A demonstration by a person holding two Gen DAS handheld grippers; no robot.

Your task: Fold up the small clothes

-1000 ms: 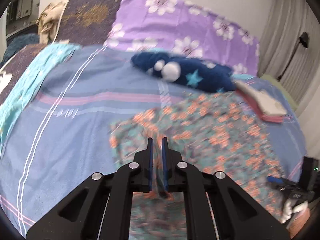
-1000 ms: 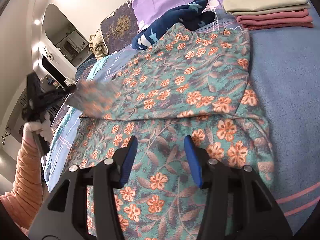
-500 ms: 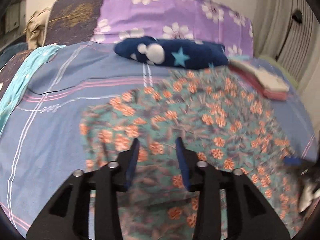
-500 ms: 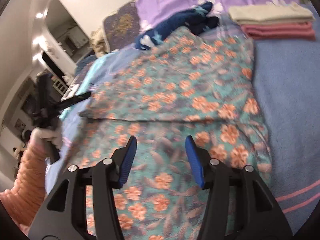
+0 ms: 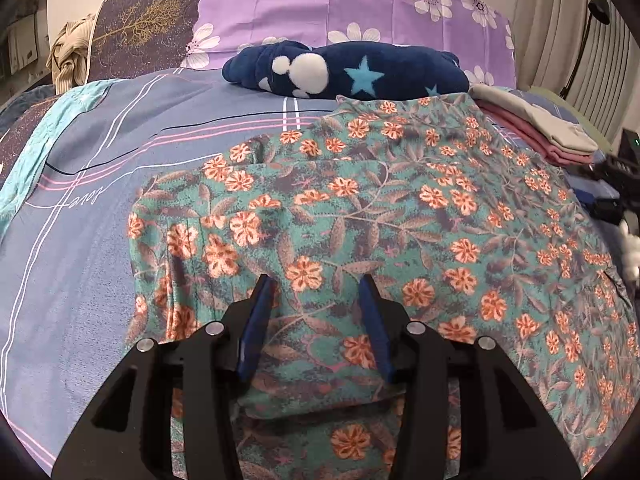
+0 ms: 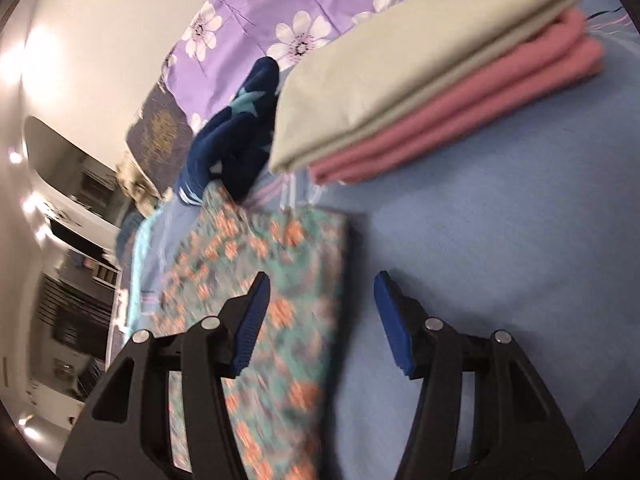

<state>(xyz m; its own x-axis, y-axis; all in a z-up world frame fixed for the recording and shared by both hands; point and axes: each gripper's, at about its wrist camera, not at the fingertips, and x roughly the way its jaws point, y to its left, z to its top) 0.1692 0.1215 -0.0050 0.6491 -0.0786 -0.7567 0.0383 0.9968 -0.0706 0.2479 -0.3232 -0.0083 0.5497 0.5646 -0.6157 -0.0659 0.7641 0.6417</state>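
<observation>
A thin teal floral-print garment [image 5: 360, 216] lies folded on the striped bedsheet [image 5: 80, 208]. The left gripper [image 5: 316, 320], angled down, is opening just above its wrinkled cloth. The right gripper [image 6: 320, 316] is opening, empty, over the garment's straight edge.

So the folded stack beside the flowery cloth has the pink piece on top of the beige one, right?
Not quite: in the folded stack the beige piece lies on top and the pink piece underneath, as the right wrist view shows. It does sit beside the flowery cloth.
</observation>
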